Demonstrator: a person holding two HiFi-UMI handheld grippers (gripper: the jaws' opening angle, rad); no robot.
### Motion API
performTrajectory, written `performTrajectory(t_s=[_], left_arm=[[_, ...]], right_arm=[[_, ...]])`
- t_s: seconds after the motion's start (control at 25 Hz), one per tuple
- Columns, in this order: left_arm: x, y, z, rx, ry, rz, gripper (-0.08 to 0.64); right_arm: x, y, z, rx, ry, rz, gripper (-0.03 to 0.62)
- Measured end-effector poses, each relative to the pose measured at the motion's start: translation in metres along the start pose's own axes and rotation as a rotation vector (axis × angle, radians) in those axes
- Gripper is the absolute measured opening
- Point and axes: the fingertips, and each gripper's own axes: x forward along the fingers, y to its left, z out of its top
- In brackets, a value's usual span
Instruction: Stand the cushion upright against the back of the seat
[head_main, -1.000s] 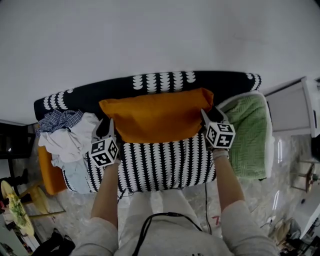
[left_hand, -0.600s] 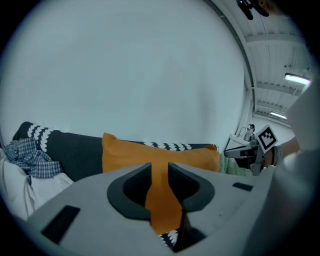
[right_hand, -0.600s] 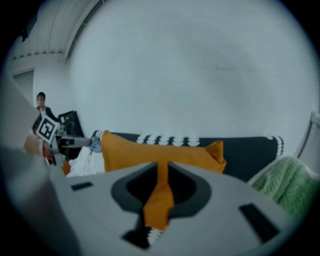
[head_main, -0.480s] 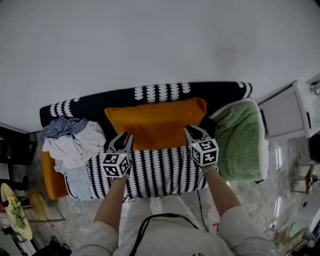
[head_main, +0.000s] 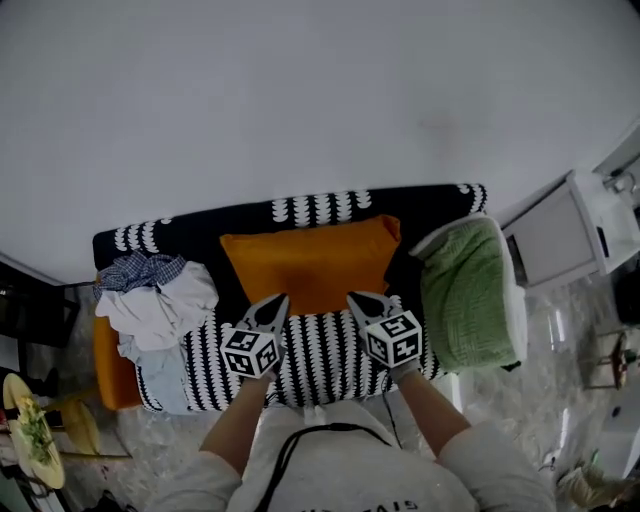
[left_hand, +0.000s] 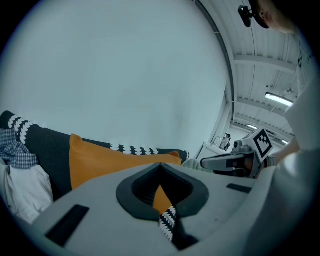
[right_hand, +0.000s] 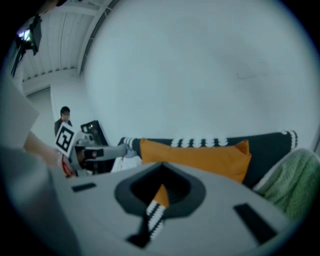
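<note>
Head view: the orange cushion (head_main: 310, 262) stands upright against the sofa back (head_main: 200, 225), at 12 o'clock from both grippers. The left gripper (head_main: 277, 300) and right gripper (head_main: 354, 297) have left its sides and drawn back toward 6 o'clock. Their jaws have just closed together, empty. The task looks complete.

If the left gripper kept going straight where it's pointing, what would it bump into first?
Probably the orange cushion, standing against the sofa back just ahead of the left gripper. Its jaws have just closed, empty. Depth is hard to judge.
</note>
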Motion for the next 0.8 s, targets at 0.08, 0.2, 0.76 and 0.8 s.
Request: performTrajectory(t_s=[0.08, 0.2, 0.76, 0.8], left_arm=[[-0.003, -0.016, 0.002, -0.001, -0.003, -0.027, 0.025], [-0.007, -0.036, 0.004, 0.002, -0.006, -0.062, 0.025], [-0.042, -0.080, 0.016, -0.035, -0.070, -0.087, 0.025], [-0.044, -0.081, 0.020, -0.036, -0.084, -0.084, 0.025]], right_arm=[[-0.006, 0.014, 0.001, 0.012, -0.008, 0.017, 0.018], [-0.015, 0.034, 0.003, 0.025, -0.021, 0.047, 0.018], [-0.047, 0.094, 0.024, 0.043, -0.095, 0.134, 0.018], [-0.049, 0.096, 0.028, 0.043, -0.105, 0.137, 0.018]])
